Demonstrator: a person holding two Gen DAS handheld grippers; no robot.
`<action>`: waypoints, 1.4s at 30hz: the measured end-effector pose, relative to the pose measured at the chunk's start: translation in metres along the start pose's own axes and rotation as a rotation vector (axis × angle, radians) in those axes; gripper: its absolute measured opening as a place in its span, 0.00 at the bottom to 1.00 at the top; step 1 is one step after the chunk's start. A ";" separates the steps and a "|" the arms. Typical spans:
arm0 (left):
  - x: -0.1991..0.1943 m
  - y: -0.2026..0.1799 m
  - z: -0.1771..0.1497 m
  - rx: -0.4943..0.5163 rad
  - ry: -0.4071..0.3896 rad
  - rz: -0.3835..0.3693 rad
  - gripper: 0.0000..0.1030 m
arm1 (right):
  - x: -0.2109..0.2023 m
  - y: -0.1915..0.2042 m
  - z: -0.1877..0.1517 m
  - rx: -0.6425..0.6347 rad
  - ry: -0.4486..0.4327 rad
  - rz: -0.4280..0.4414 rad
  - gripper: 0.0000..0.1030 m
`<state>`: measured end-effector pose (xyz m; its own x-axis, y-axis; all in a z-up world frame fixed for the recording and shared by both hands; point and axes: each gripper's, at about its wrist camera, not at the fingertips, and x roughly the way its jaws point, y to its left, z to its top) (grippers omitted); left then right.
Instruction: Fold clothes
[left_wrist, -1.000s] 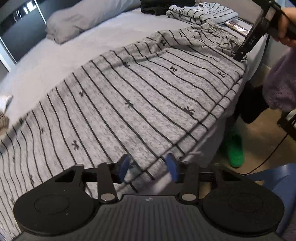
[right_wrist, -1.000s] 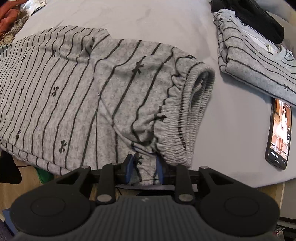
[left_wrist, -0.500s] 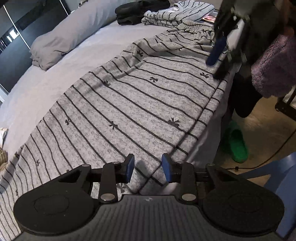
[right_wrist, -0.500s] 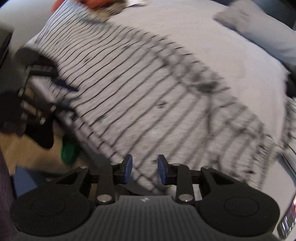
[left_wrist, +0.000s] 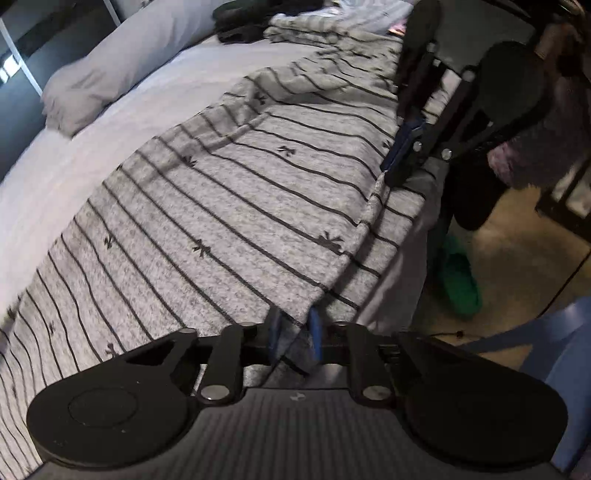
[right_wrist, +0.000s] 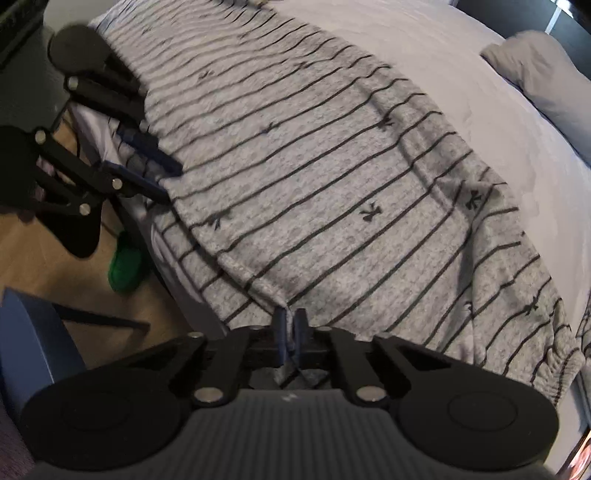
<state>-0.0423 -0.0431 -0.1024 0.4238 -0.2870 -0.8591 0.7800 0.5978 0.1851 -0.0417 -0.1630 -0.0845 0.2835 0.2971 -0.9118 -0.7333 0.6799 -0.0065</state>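
Grey pyjama trousers (left_wrist: 240, 206) with thin black stripes and small bows lie spread along the bed's edge. My left gripper (left_wrist: 294, 332) is at their near hem; its jaws are closing and the blue pads pinch a fold of the cloth. Farther along the same edge, my right gripper (left_wrist: 391, 173) bites the cloth too. In the right wrist view the trousers (right_wrist: 332, 184) fill the middle; the right gripper (right_wrist: 291, 332) has its jaws closing tight on the edge seam. The left gripper (right_wrist: 171, 182) grips the hem at the left.
A grey sheet (left_wrist: 110, 129) covers the bed, with a pillow (left_wrist: 122, 62) at the back. Folded striped clothes (left_wrist: 295, 29) and dark clothes (left_wrist: 240, 18) lie at the far end. On the floor are a green slipper (left_wrist: 460, 277) and a blue chair (left_wrist: 554, 350).
Both grippers were open over the trousers' edge and have now shut on the cloth. The right gripper swung from the waistband end to a spot along the side edge, nearer the left one.
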 end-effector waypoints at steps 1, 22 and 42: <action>-0.001 0.002 0.001 -0.009 -0.006 -0.006 0.02 | -0.004 -0.002 0.001 0.005 -0.003 0.011 0.03; -0.037 0.047 -0.007 -0.227 -0.025 -0.086 0.45 | -0.030 -0.006 0.008 0.023 0.014 0.046 0.52; -0.155 0.309 -0.215 -1.087 -0.027 0.474 0.49 | -0.034 -0.069 0.089 0.310 -0.050 -0.082 0.60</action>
<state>0.0342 0.3470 -0.0151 0.5845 0.1261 -0.8015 -0.2519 0.9673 -0.0315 0.0542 -0.1604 -0.0170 0.3695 0.2598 -0.8922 -0.4855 0.8726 0.0530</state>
